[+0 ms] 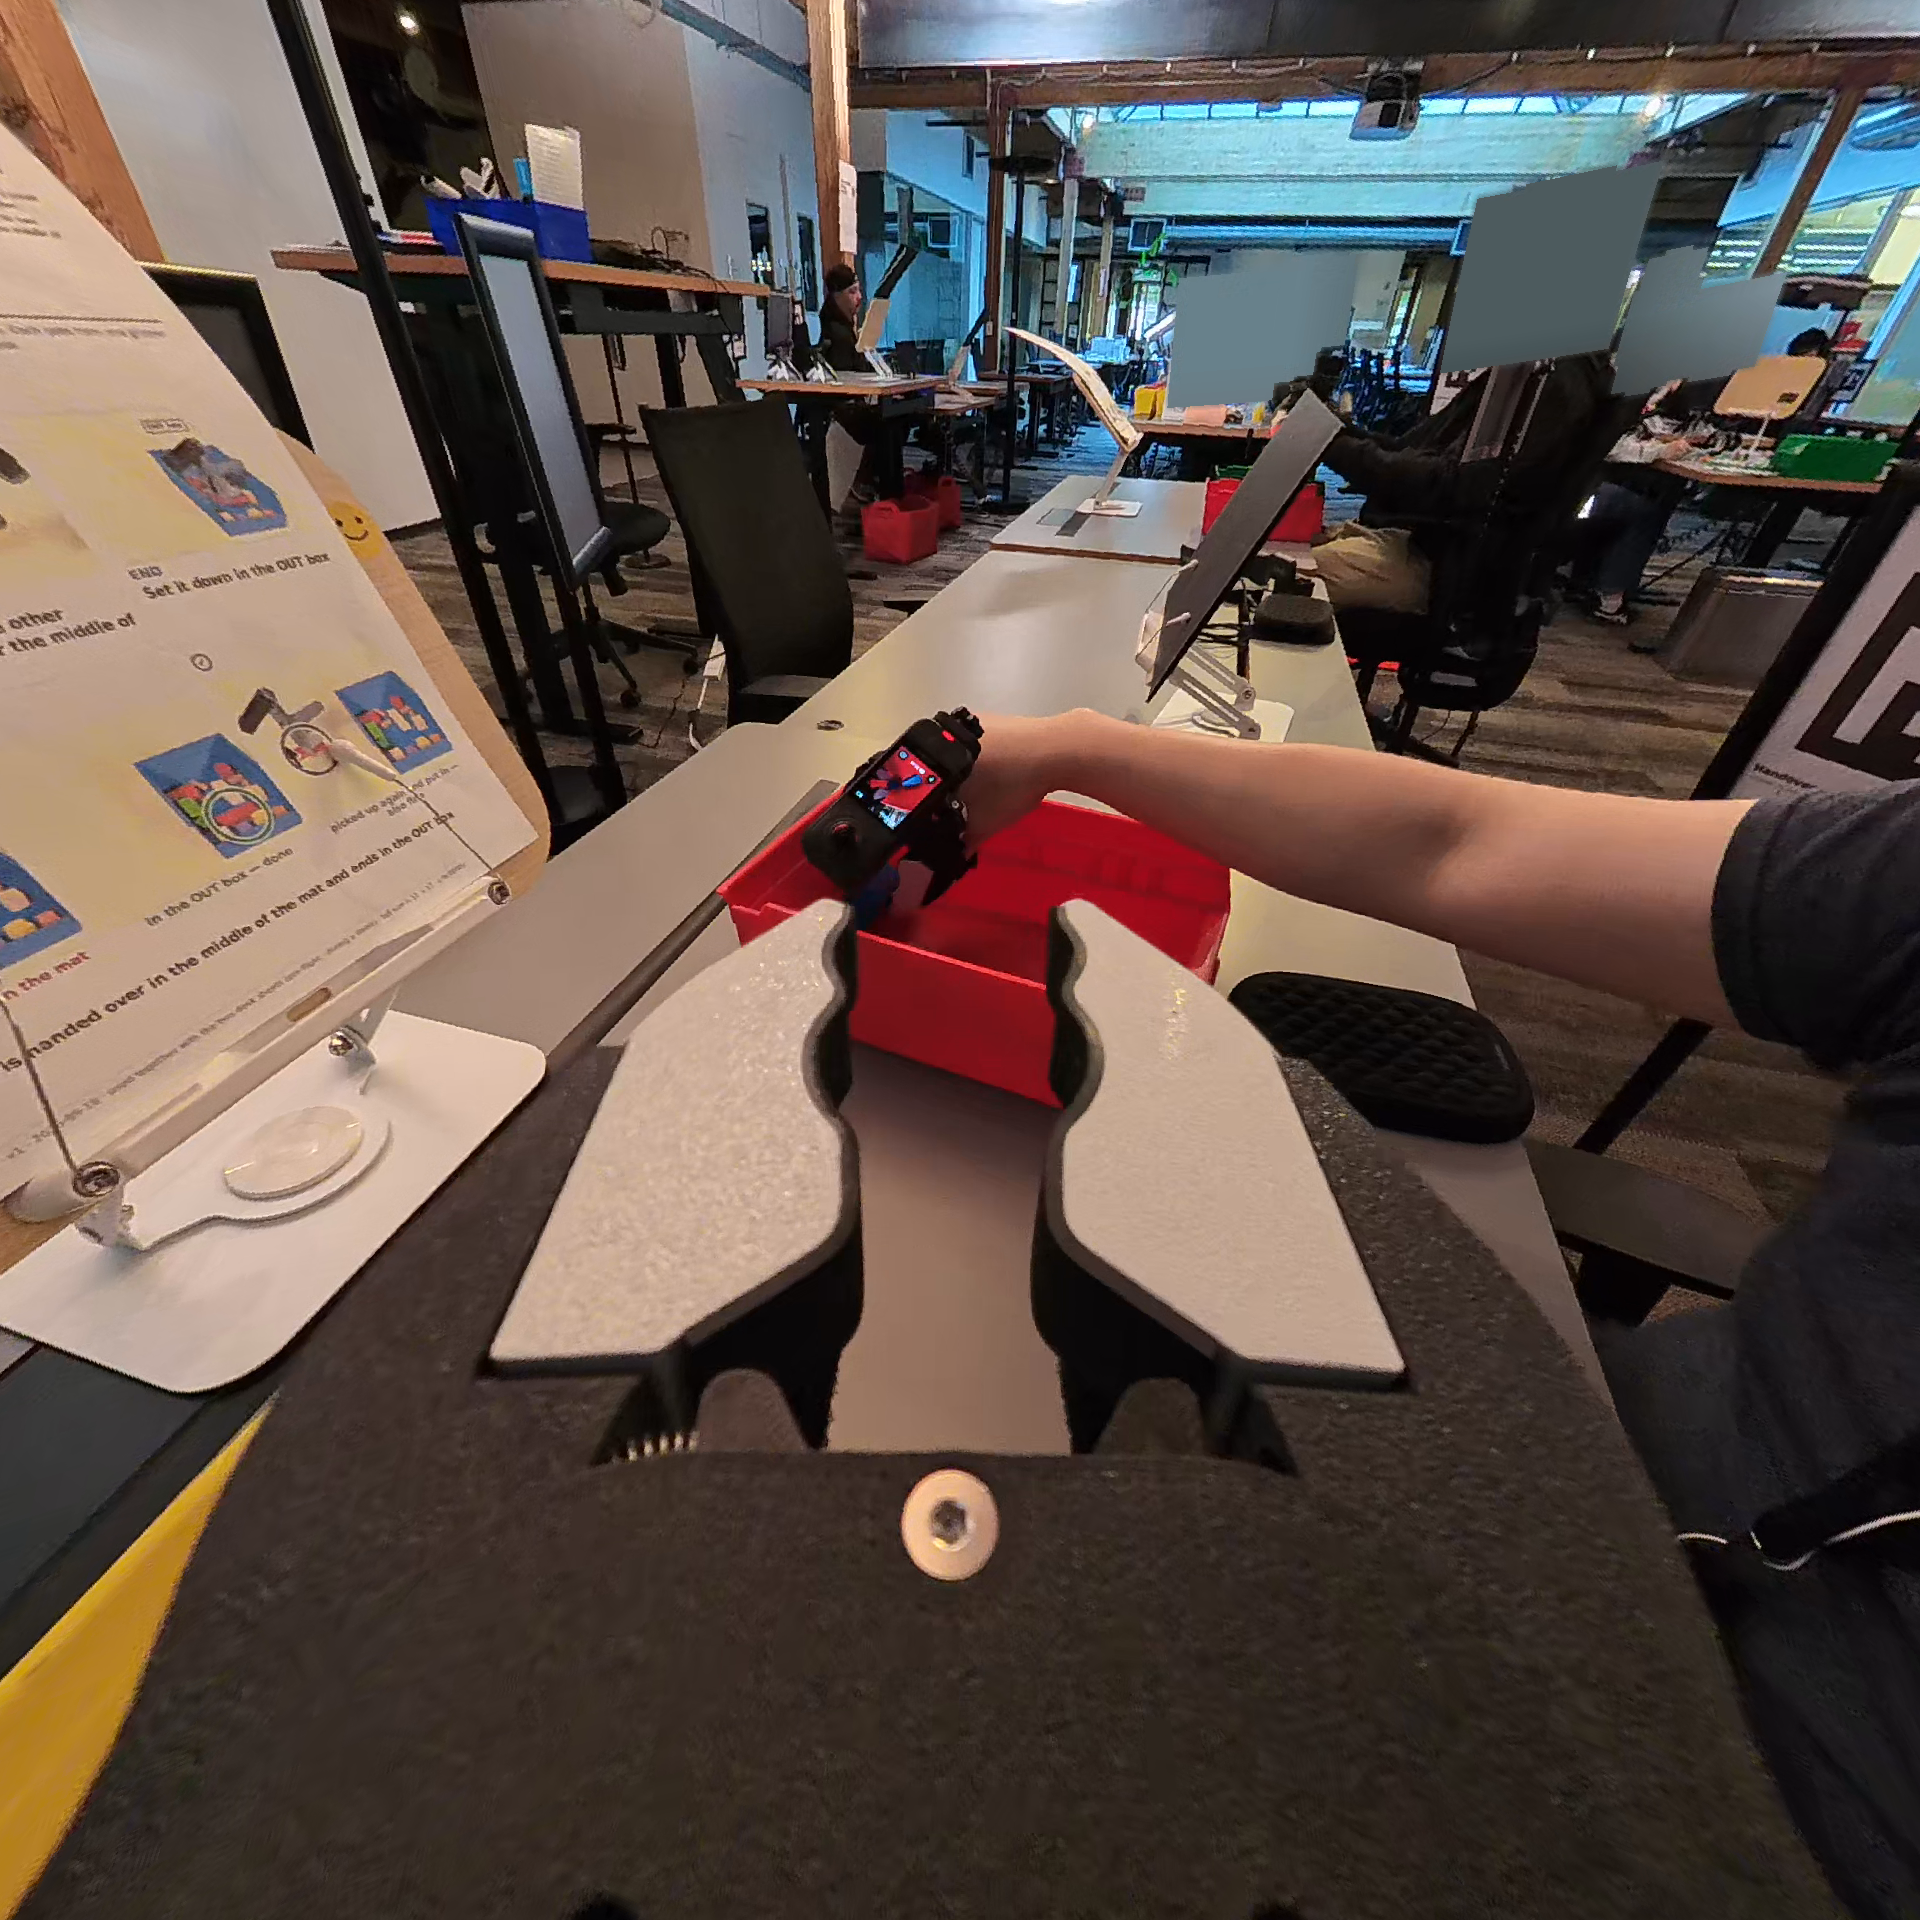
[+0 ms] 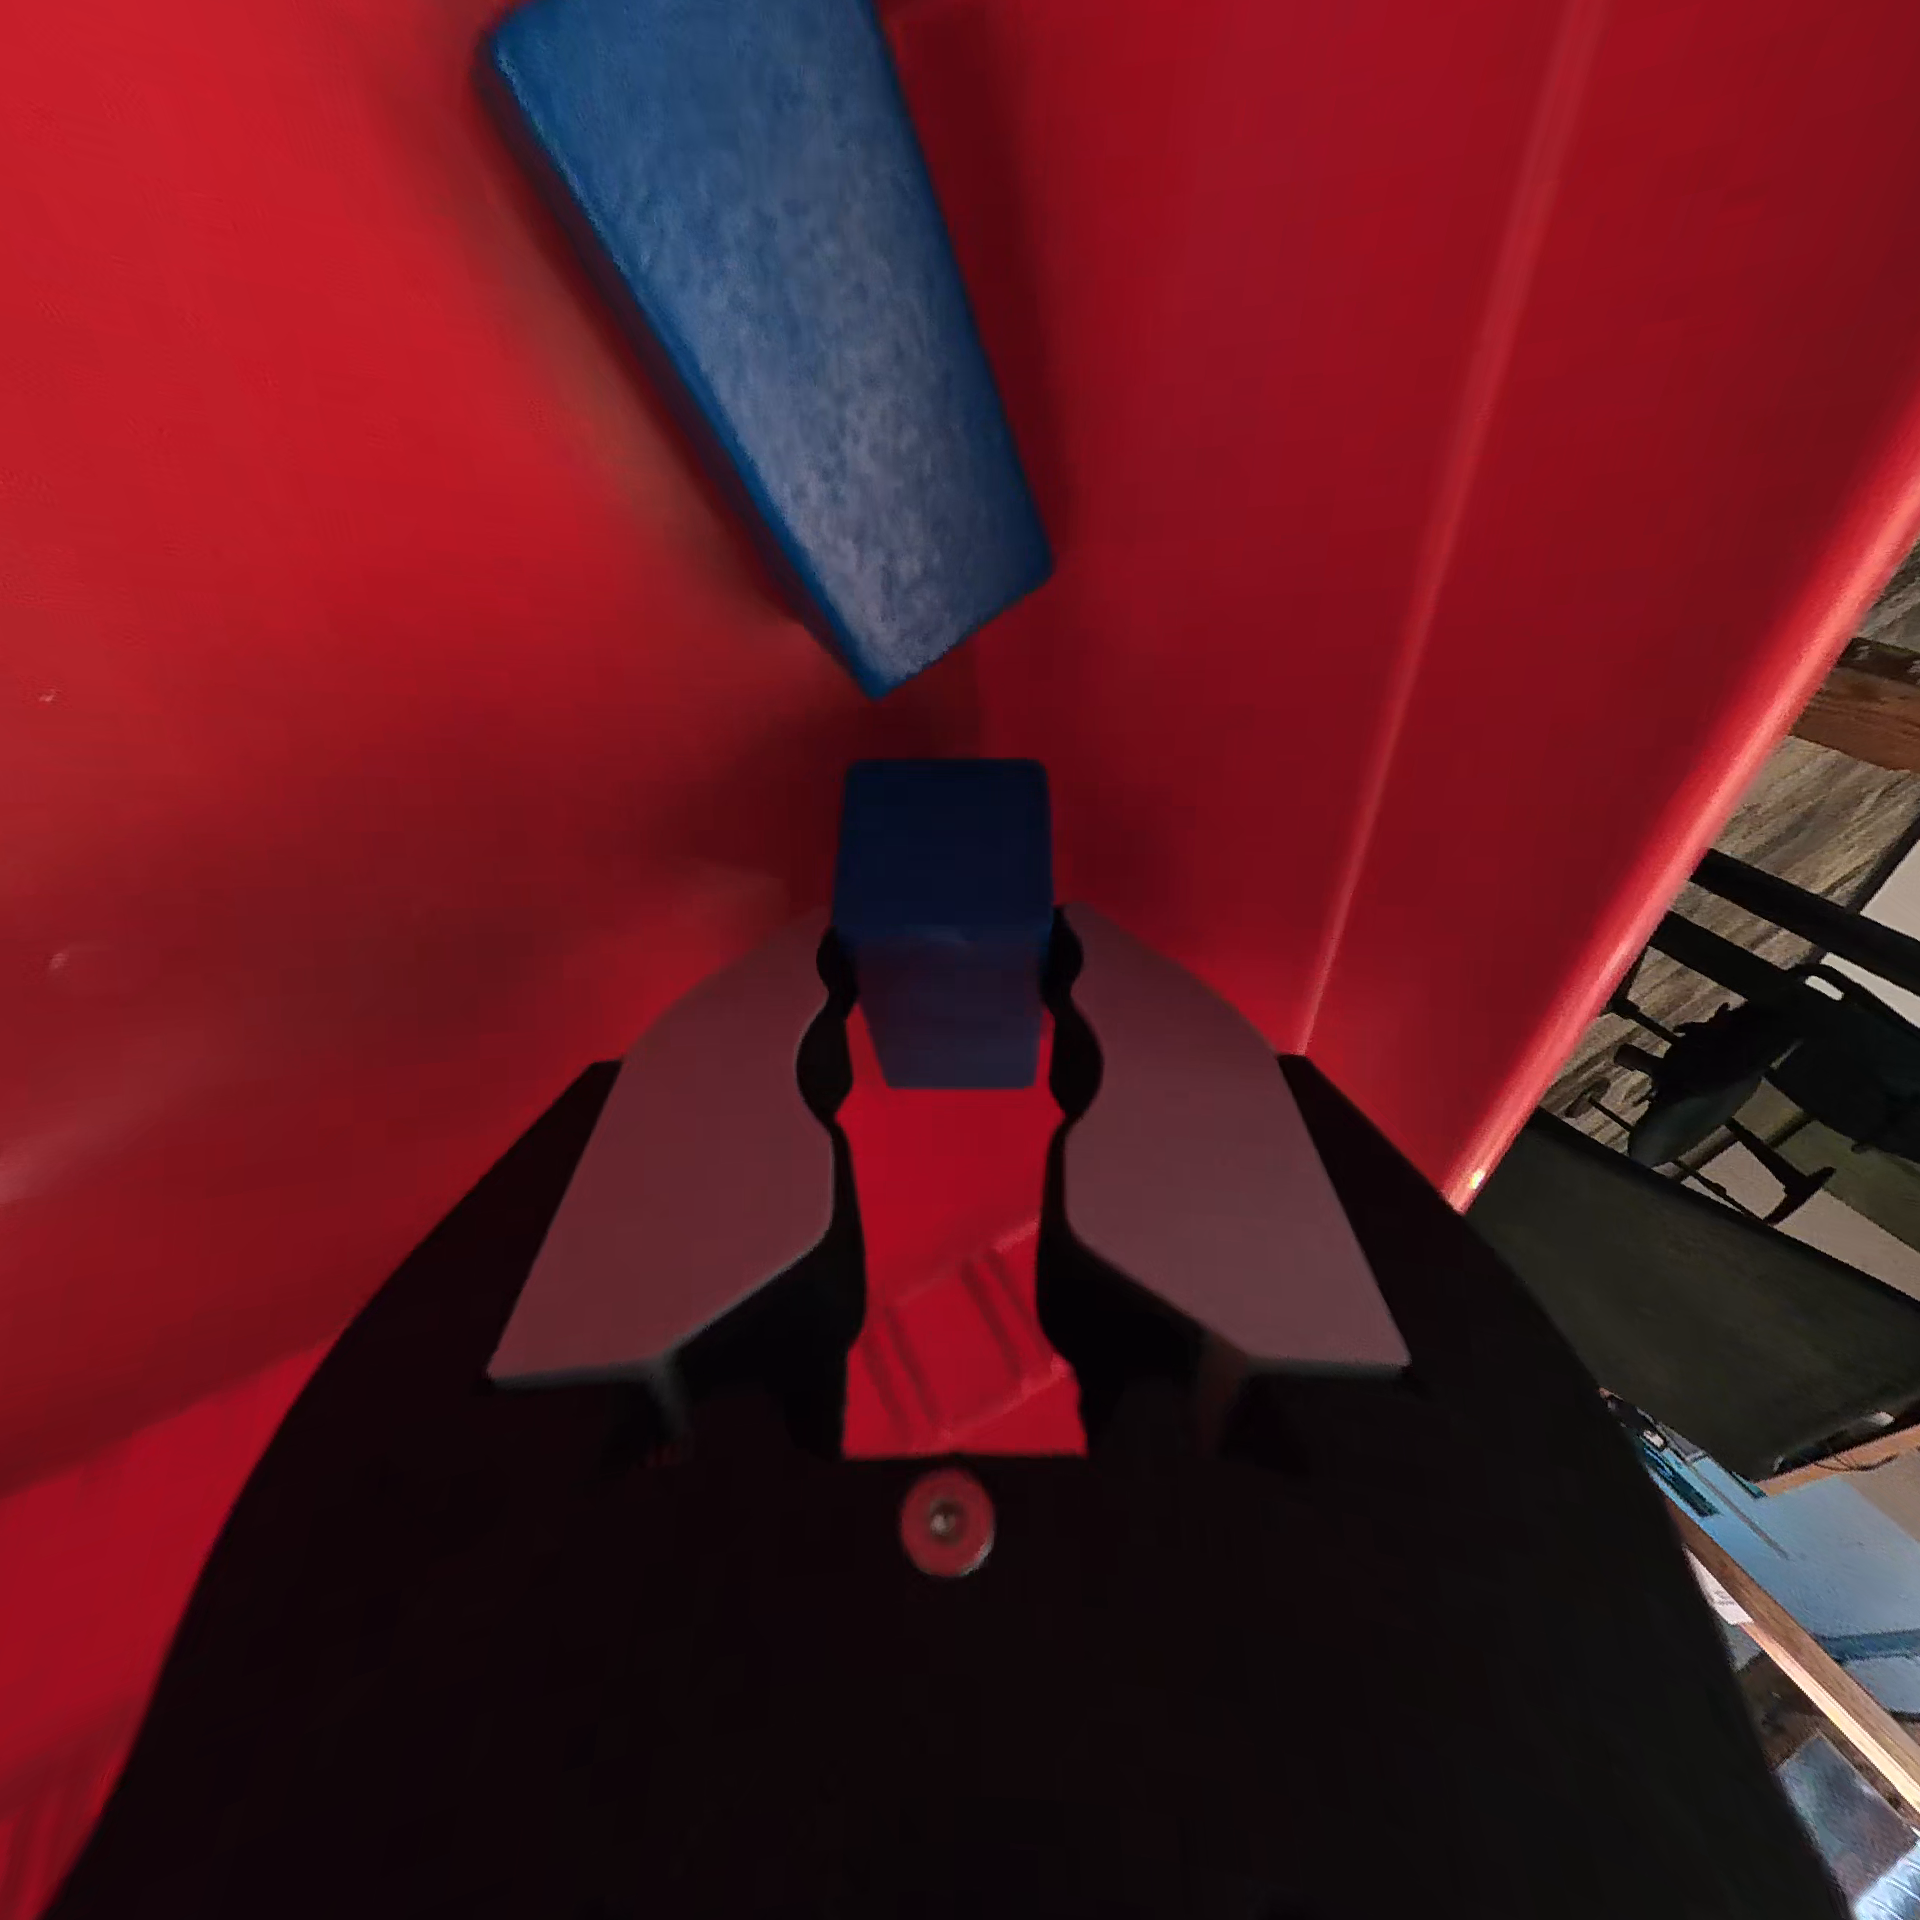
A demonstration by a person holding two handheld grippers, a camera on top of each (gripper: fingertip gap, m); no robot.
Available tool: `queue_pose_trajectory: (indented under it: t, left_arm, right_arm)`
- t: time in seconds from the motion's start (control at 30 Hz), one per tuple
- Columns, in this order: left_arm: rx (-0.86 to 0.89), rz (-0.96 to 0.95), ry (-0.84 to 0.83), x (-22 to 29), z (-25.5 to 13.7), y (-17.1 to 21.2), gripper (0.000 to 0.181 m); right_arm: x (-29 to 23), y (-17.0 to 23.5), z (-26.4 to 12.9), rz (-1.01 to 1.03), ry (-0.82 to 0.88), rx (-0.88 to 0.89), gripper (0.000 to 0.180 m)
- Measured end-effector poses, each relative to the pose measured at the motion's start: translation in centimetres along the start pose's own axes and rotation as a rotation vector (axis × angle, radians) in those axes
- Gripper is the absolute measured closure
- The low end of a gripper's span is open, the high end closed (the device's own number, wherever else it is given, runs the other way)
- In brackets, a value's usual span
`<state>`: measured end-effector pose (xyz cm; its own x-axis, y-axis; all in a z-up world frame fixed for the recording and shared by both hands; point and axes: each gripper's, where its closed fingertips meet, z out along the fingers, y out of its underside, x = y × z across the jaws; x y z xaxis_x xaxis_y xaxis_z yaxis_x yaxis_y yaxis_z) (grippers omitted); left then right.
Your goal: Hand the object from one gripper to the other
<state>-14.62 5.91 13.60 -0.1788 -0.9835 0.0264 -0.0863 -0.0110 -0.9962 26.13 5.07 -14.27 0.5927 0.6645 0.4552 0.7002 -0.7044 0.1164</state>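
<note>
You are in a wide open-plan room with timber beams, rows of desks, dark office chairs [image 1: 753, 540] and patterned carpet; people sit at desks far off to your right. Your long grey surface [image 1: 1039, 623] runs away from you, with a black mat at its near end. A printed instruction sheet on a white stand [image 1: 239, 727] rises at your left, and a tilted dark board on its own stand [image 1: 1236, 540] sits farther along. A red bin [image 1: 977, 987] rests on the surface straight ahead, with a black quilted pad [image 1: 1382, 1049] just beside it on the right. Your left claw [image 1: 951, 935] hangs empty, fingers spread apart, short of the bin. Your right claw [image 2: 945, 935] is down inside the bin, pinching a small blue block [image 2: 940, 894]. A longer blue block [image 2: 769, 332] lies on the bin floor beyond.
</note>
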Motion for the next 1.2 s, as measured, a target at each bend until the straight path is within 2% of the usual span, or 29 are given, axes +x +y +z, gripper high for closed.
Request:
queue_pose_trajectory:
  t: [0.33,0.93,1.0,1.1,1.2]
  left_arm:
    - [-0.020,-0.019,-0.007,-0.5,-0.2,0.5,0.147]
    - [-0.068,-0.106,-0.096,-3.1,-3.3,2.4,0.145]
    - [-0.130,-0.112,-0.155,-3.9,-4.2,3.5,0.145]
    - [-0.351,-0.158,-0.278,-5.4,-6.3,7.5,0.145]
    - [-0.628,-0.152,-0.451,-7.7,-9.0,12.3,0.146]
  right_arm:
    - [-0.4,-0.7,0.7,0.001,-0.034,0.041,0.144]
    - [0.6,-0.2,-1.0,-0.052,0.058,0.073,0.141]
    - [0.9,-0.1,-2.2,-0.044,0.081,0.085,0.141]
    - [1.6,-0.1,-5.4,-0.012,0.141,0.140,0.141]
    - [1.5,-2.2,-10.7,0.085,0.182,0.344,0.141]
